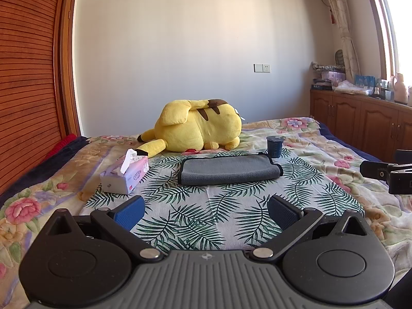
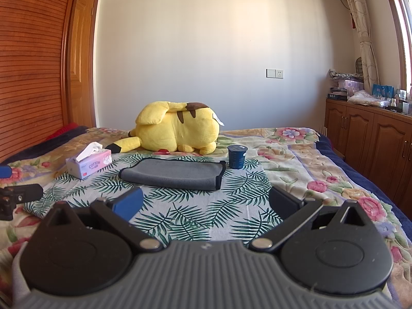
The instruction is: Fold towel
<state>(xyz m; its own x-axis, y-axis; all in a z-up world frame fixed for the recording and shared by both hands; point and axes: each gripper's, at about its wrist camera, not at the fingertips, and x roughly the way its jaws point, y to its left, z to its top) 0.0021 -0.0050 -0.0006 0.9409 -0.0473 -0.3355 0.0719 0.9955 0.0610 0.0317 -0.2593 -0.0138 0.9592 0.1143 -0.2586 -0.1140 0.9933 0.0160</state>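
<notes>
A grey towel (image 1: 229, 169) with a dark edge lies folded over on a palm-leaf cloth (image 1: 206, 213) on the bed; it also shows in the right wrist view (image 2: 175, 173). My left gripper (image 1: 206, 211) is open and empty, held back from the towel's near edge. My right gripper (image 2: 206, 203) is open and empty, also short of the towel. Part of the right gripper shows at the right edge of the left wrist view (image 1: 386, 171). Part of the left gripper shows at the left edge of the right wrist view (image 2: 18, 195).
A pink tissue box (image 1: 126, 176) stands left of the towel. A dark cup (image 1: 275, 146) stands at its far right corner. A yellow plush toy (image 1: 198, 128) lies behind. A wooden cabinet (image 1: 360, 123) runs along the right, a slatted wooden headboard (image 1: 25, 77) on the left.
</notes>
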